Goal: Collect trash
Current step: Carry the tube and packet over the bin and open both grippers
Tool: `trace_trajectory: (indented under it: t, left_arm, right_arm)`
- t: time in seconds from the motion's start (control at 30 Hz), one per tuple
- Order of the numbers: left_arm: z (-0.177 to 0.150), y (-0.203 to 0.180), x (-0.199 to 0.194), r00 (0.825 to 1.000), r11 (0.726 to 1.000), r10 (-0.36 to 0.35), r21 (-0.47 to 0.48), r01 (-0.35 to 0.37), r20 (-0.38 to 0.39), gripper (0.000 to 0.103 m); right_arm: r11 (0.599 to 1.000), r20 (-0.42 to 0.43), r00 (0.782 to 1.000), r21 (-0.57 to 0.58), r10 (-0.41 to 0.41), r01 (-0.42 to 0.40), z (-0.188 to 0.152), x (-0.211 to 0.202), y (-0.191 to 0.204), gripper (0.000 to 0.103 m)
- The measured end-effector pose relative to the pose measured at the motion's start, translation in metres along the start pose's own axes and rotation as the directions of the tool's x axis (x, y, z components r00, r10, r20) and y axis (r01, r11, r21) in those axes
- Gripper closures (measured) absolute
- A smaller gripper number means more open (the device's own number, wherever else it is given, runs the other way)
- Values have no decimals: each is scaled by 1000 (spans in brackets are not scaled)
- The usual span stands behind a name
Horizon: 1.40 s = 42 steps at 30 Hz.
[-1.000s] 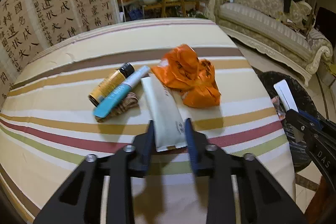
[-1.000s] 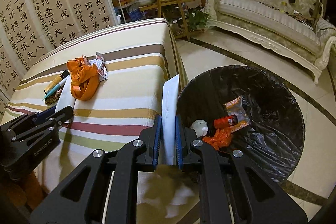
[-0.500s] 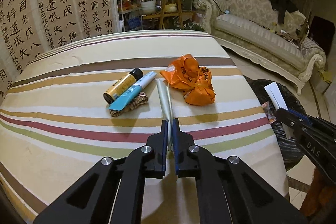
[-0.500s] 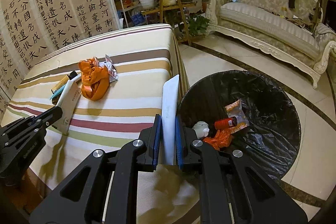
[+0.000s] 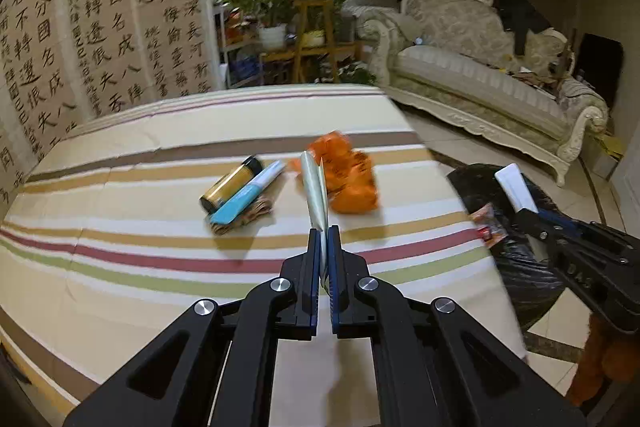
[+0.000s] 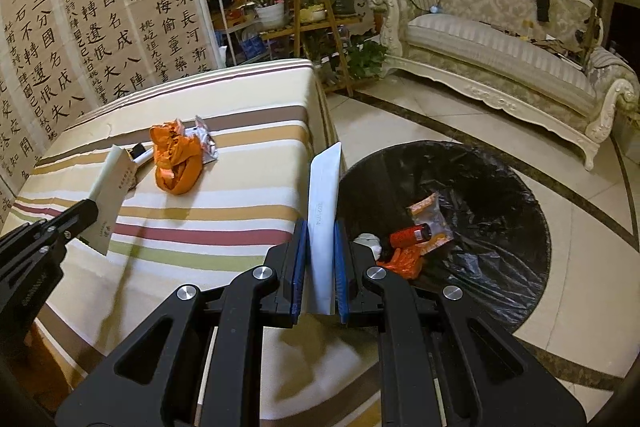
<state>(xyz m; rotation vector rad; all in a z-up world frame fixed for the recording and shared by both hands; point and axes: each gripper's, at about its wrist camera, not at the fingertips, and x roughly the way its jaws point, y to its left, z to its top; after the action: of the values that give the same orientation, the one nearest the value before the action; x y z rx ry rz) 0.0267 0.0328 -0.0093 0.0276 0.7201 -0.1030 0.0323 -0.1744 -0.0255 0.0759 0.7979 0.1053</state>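
My left gripper is shut on a pale cream tube and holds it above the striped table; the tube also shows in the right wrist view. My right gripper is shut on a white tube, held at the table's right edge beside the black-lined trash bin. On the table lie a crumpled orange bag, a yellow-and-black bottle, a blue-and-white tube and a silver wrapper.
The bin stands on the tiled floor right of the table and holds a red bottle, orange wrappers and white paper. A calligraphy screen stands behind the table. A sofa and plant stand are farther back.
My left gripper closed on the cream tube and lifted it off the table, turning it edge-on. My right gripper kept its hold on the white tube and shifted slightly toward the bin.
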Motion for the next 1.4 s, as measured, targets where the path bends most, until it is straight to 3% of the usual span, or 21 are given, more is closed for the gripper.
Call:
trace_trajectory:
  t: [0.27,0.63,1.33,1.4]
  left_arm:
    - [11,-42,0,996,994,-88,72,85,31,98]
    - [16,-103,21,983,967,-185,179,181,2,98]
    - [20,-158,62,978,939,-199,276,207,-56,98]
    - [22,-159,67,977,938,-200,276,212,-72,97]
  right_arm:
    - [997,11,998,50,-57,57,-4,-8,-30,90]
    - [984,0,992,130,-123,122,-12,-5,-74,90]
    - [969,-42,990,205,-134,140,-17,24,-115,87]
    - [967,-46,990,213,-135,142,-17,26,-118,80]
